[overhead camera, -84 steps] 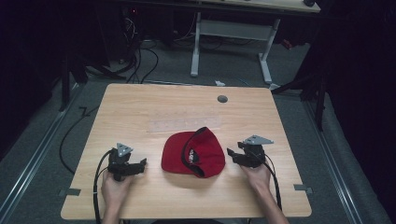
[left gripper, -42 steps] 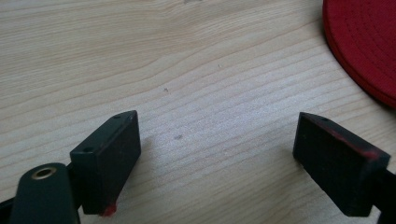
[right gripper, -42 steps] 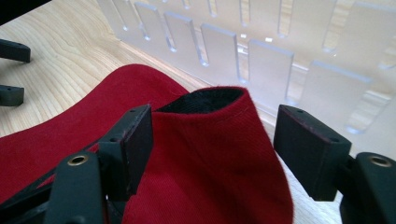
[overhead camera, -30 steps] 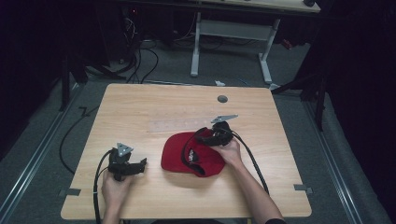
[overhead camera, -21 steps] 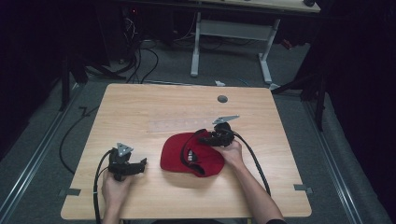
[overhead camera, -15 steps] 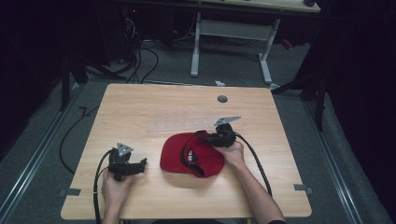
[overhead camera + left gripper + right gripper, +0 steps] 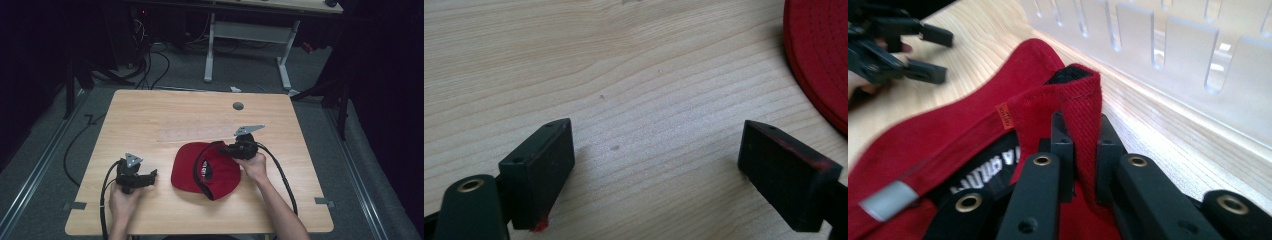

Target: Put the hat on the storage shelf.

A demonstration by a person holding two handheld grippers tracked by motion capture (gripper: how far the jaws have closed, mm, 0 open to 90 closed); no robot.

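A red cap (image 7: 206, 170) lies upside down in the middle of the wooden table (image 7: 165, 115), its black inner band showing. My right gripper (image 7: 235, 149) sits at the cap's far right rim. In the right gripper view its jaws are shut on the red fabric strap (image 7: 1082, 110) at the cap's back, with a black patch at the strap's tip. My left gripper (image 7: 148, 176) rests on the table to the left of the cap, open, with bare wood between its jaws (image 7: 659, 165). The cap's brim edge (image 7: 819, 55) shows at the upper right of the left gripper view.
A clear plastic strip with slots (image 7: 200, 133) lies flat on the table just beyond the cap, and shows close by as a slotted strip (image 7: 1168, 55) in the right gripper view. A round grommet hole (image 7: 238, 106) sits near the table's far edge. Cables trail from both grippers.
My right gripper moved from the table's right side onto the cap's back rim and shut on the strap. Over the last second it edged slightly right. The left gripper stayed put.
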